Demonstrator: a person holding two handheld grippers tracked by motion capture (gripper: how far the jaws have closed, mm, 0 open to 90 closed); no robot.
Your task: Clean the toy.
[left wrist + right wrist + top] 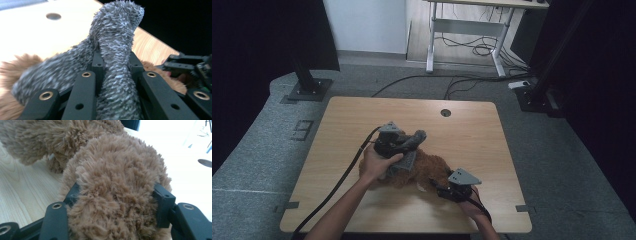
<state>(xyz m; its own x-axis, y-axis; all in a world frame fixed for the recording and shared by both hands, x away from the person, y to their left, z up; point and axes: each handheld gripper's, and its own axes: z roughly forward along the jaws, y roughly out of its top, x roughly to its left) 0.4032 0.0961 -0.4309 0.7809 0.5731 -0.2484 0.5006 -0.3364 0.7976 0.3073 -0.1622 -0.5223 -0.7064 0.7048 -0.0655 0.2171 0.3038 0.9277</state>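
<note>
Two grips | grey sock upright | brown plush toy flat on table

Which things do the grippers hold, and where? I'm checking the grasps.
Left gripper pinches the grey fuzzy cloth at a raised fold. Right gripper clamps the brown plush toy around a bulging part.

The left gripper is clamped tight near the middle of the table, while the right gripper, nearer the front edge, is closed halfway.
</note>
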